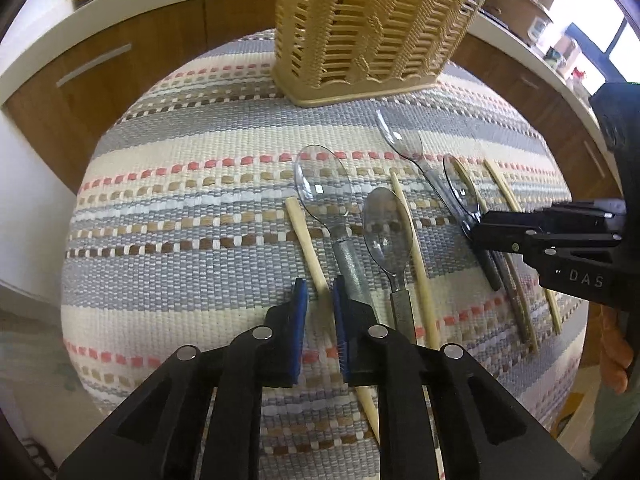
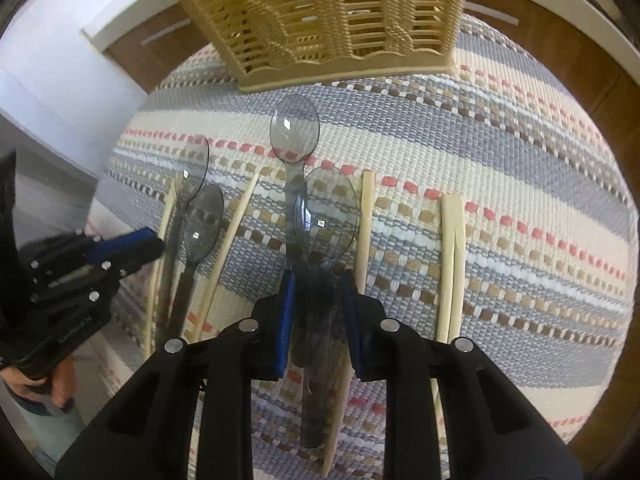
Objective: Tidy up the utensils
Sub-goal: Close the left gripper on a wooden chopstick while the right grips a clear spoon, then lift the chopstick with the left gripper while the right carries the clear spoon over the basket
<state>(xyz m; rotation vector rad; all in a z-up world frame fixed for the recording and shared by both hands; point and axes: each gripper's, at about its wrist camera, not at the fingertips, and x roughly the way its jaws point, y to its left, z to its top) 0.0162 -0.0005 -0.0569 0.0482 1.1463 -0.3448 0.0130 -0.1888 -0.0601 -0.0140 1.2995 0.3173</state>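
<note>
Both wrist views steeply down, close over striped mat point(image 1: 200, 208), sharing utensil basket point(image 1: 372, 28)

Tan basket point(image 1: 372, 28); clear spoons point(image 1: 322, 184); striped grey/cream/coral mat point(image 1: 180, 216).

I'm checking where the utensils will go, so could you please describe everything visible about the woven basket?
The woven basket is a tan, rectangular utensil holder that looks like moulded plastic imitating wicker. Its slatted, open-weave walls carry a braided diagonal pattern and rise from a solid scalloped base. It stands upright on the striped woven mat, at its far side beyond the spoons and chopsticks. Nothing else touches it. Its rim and inside are out of frame.
</note>
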